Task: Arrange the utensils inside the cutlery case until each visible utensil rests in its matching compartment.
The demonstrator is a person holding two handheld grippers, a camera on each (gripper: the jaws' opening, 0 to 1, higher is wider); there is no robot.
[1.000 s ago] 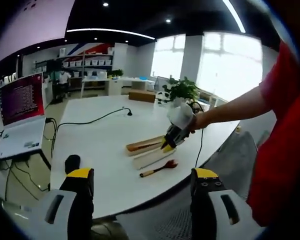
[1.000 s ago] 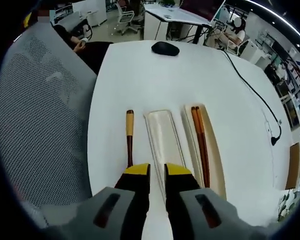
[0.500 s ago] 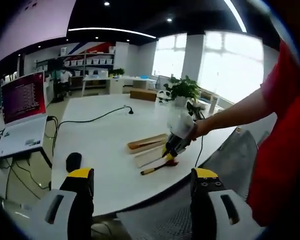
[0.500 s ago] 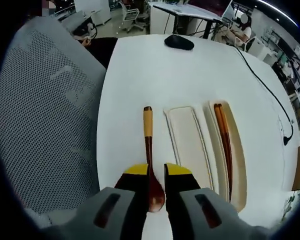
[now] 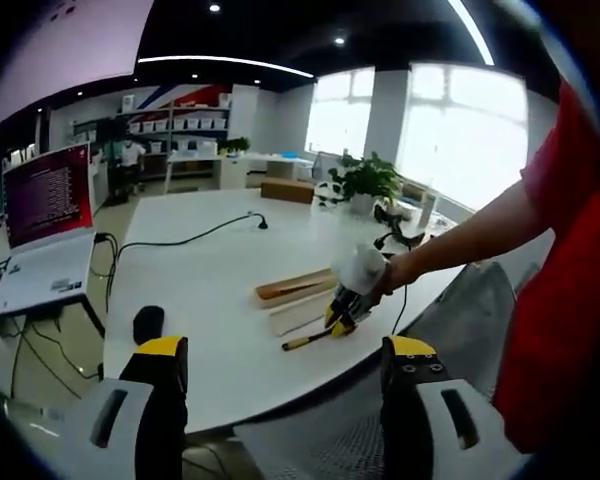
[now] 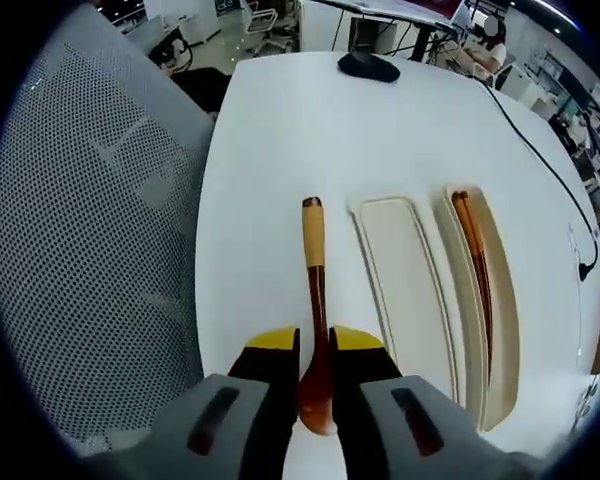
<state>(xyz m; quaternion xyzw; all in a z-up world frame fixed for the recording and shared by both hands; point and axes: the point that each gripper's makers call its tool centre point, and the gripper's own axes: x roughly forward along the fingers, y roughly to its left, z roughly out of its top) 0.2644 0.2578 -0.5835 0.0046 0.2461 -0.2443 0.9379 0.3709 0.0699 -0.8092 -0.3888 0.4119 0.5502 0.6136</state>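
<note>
A wooden spoon [image 6: 313, 290] with a dark red bowl and a pale handle end lies on the white table, left of the case. My right gripper [image 6: 315, 347] is low over it, its jaws a narrow gap apart with the spoon's bowl between them. The case has a white tray [image 6: 400, 280] and a beige tray [image 6: 505, 330] holding dark chopsticks [image 6: 477, 270]. In the left gripper view the right gripper [image 5: 337, 323] sits at the spoon [image 5: 302, 341], by the white tray [image 5: 298, 313] and the beige tray [image 5: 295, 286]. My left gripper [image 5: 286, 347] hangs wide open, off the table's near edge.
A black mouse [image 6: 370, 67] and a black cable [image 6: 540, 150] lie farther along the table. A grey mesh chair [image 6: 100, 200] stands against the table's edge. A laptop [image 5: 40, 230], a mouse [image 5: 147, 322] and a potted plant [image 5: 365, 180] appear in the left gripper view.
My right gripper has moved from over the white tray sideways to the spoon and come down, so the bowl now sits between its jaws. The left gripper has stayed put.
</note>
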